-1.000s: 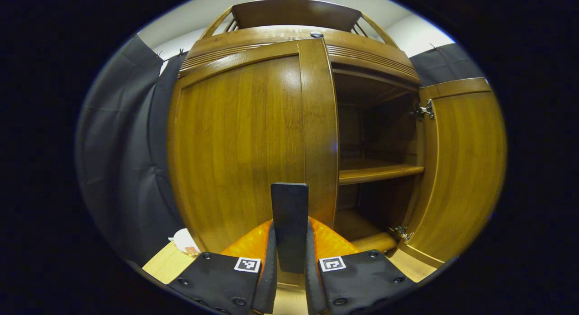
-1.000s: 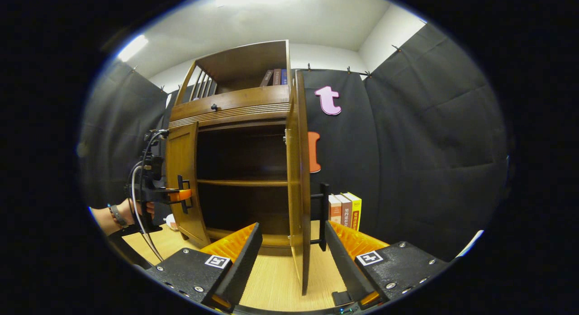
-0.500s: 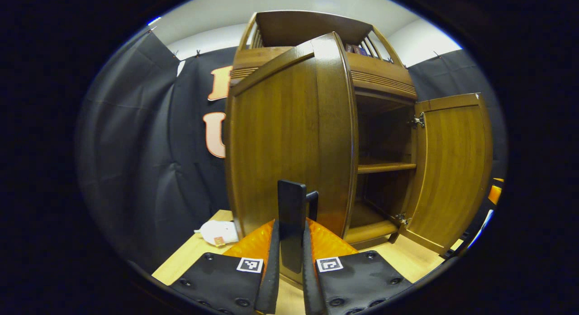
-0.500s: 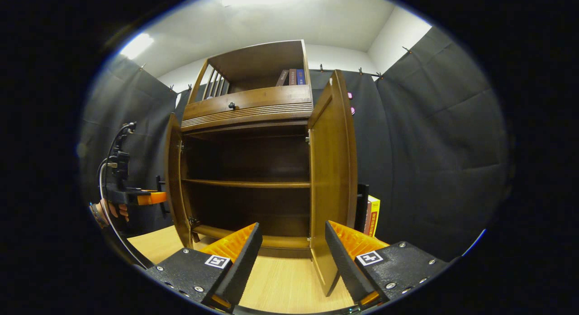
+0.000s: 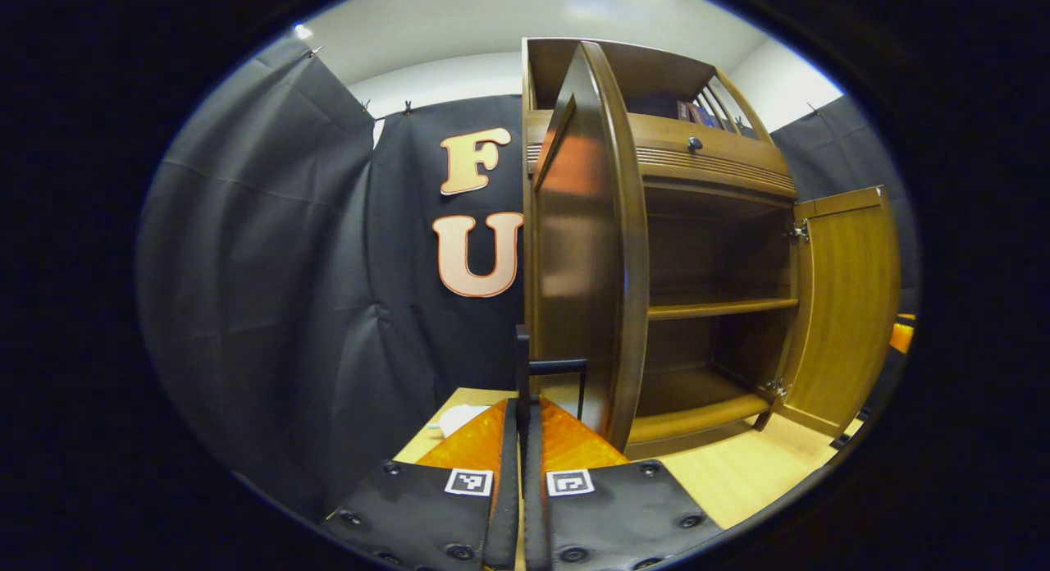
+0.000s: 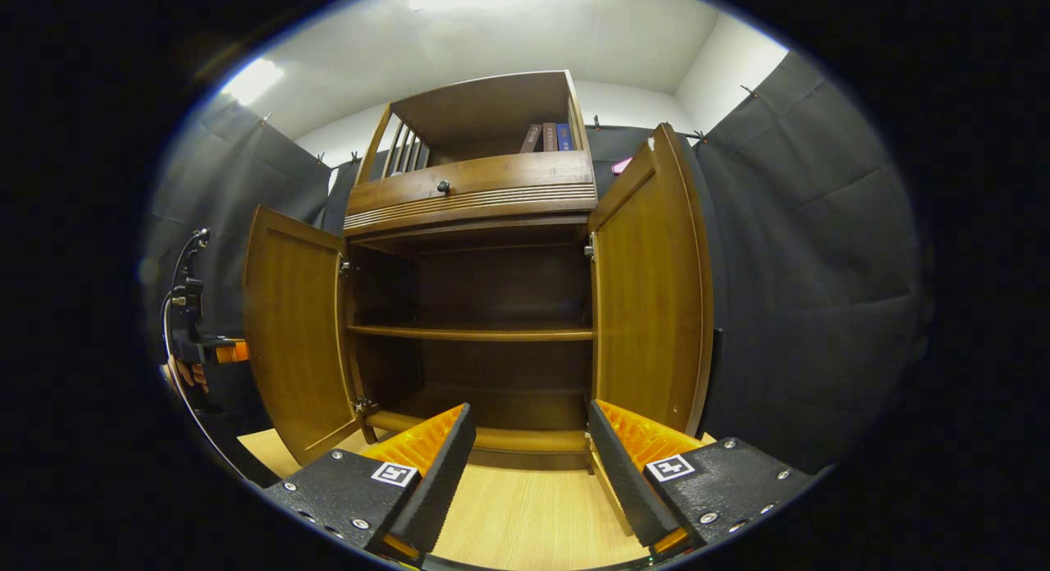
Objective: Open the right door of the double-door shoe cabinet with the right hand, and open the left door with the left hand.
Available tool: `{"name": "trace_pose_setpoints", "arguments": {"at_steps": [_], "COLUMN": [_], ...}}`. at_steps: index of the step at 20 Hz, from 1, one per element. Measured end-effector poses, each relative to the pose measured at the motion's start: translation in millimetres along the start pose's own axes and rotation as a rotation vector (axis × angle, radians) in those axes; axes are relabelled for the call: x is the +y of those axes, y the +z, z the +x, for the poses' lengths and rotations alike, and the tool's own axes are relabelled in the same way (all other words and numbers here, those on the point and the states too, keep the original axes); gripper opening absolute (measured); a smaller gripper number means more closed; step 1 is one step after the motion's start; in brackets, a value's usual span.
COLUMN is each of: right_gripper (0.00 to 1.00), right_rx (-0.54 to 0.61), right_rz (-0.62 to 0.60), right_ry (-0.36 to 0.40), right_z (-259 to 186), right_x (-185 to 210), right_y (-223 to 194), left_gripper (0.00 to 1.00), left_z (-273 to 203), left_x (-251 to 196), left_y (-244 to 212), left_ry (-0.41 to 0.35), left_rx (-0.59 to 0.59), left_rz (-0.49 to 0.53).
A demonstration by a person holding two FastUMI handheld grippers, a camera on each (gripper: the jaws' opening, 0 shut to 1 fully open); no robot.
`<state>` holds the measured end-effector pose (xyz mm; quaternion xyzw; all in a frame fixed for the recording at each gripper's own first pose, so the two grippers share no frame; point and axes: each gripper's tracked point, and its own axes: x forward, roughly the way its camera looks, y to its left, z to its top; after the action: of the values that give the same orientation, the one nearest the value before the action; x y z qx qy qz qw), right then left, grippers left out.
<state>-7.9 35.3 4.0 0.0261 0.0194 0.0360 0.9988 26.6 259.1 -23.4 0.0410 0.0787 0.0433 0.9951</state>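
Note:
The brown wooden shoe cabinet [image 6: 472, 195] stands with both doors swung out. In the left gripper view the left door [image 5: 586, 251] is seen almost edge-on, and my left gripper [image 5: 522, 407] is shut on its thin black handle [image 5: 522, 354]. The right door [image 5: 849, 300] stands open at the far right. In the right gripper view my right gripper [image 6: 529, 452] is open and holds nothing, in front of the bare inner shelf [image 6: 472, 333]. The right door [image 6: 652, 284] is just beyond its right finger. Behind the left door [image 6: 295, 333] the left gripper [image 6: 201, 341] shows with a hand.
Books [image 6: 548, 136] stand in the cabinet's top compartment above a drawer with a dark knob [image 6: 443, 186]. A small white object [image 5: 455, 419] lies on the light wooden floor [image 6: 525, 522] left of the cabinet. Black cloth walls close in on both sides.
The left door has swung out much wider, drawn by my left gripper on its handle. The right door has also swung farther open; my right gripper stays open, off it.

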Motion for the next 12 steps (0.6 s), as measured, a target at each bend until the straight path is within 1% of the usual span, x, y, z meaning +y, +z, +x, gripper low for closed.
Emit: {"name": "trace_pose_setpoints", "arguments": {"at_steps": [1,2,3,4,5,6,11,12], "right_gripper": [0.86,0.86,0.86,0.86,0.86,0.86,0.86,0.86], "right_rx": [-0.006,-0.007,-0.006,-0.005,-0.005,-0.006,-0.008,-0.010], "right_rz": [0.002,0.001,-0.002,-0.006,-0.008,-0.009,-0.001,-0.002], "right_ry": [-0.001,-0.003,-0.010,-0.016,-0.022,-0.025,-0.042,-0.045], "right_z": [-1,-2,-3,-4,-5,-6,-13,-14], "right_x": [2,3,3,3,3,4,4,3], "right_y": [2,2,1,0,0,0,2,4], "left_gripper": [0.00,0.07,0.08,0.07,0.00,0.07,0.07,0.15], "left_z": [1,0,1,2,2,2,8,8], "left_x": [5,11,18,25,28,33,56,59], "left_y": [0,1,1,1,0,1,-1,-1], "left_ry": [-0.024,-0.045,-0.063,-0.084,-0.104,-0.127,-0.221,-0.236], "left_rx": [-0.003,-0.014,-0.018,-0.024,-0.025,-0.032,-0.070,-0.079], "left_rz": [-0.011,-0.016,-0.014,-0.010,-0.012,-0.019,-0.033,-0.032]}}
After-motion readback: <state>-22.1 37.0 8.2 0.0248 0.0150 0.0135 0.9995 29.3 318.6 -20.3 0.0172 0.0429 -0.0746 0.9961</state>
